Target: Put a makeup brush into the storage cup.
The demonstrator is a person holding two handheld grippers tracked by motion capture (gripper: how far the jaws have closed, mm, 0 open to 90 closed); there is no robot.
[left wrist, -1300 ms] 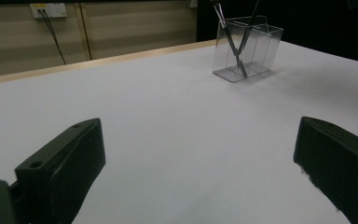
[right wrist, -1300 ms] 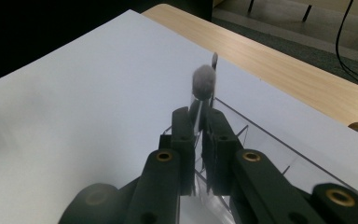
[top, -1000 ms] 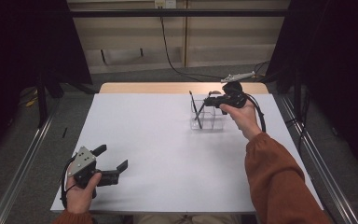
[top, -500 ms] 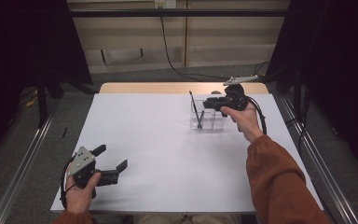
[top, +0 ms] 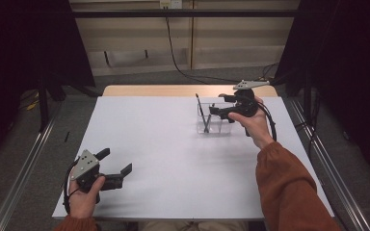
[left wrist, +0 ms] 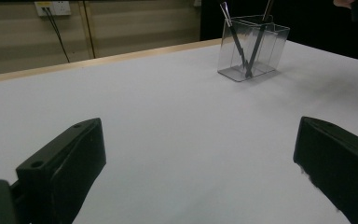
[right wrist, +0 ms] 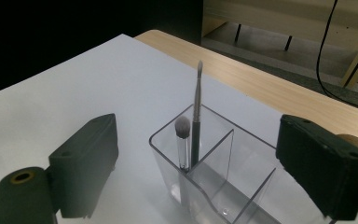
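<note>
A clear plastic organizer (top: 216,126) (right wrist: 223,186) (left wrist: 256,46) with several compartments stands on the white table (top: 173,159) at the far right. Two make-up brushes lean in its left compartment: a long thin brush (right wrist: 196,112) (top: 201,111) and a short fluffy-tipped brush (right wrist: 182,140). My right gripper (top: 218,104) (right wrist: 200,154) hovers just above the organizer. Its jaws have just been opening, now stand wide, and its pads touch neither brush. My left gripper (top: 115,160) (left wrist: 196,154) rests open near the front left, holding nothing.
A bare wooden strip (top: 173,90) runs along the table's far edge. Beyond it a black cable (top: 173,53) hangs down a panelled wall. Metal rails (top: 24,163) flank the table on both sides, and dark curtains stand at left and right.
The right gripper's jaws have gone from shut to wide apart over the organizer, the hand barely shifting. The left gripper has kept still.
</note>
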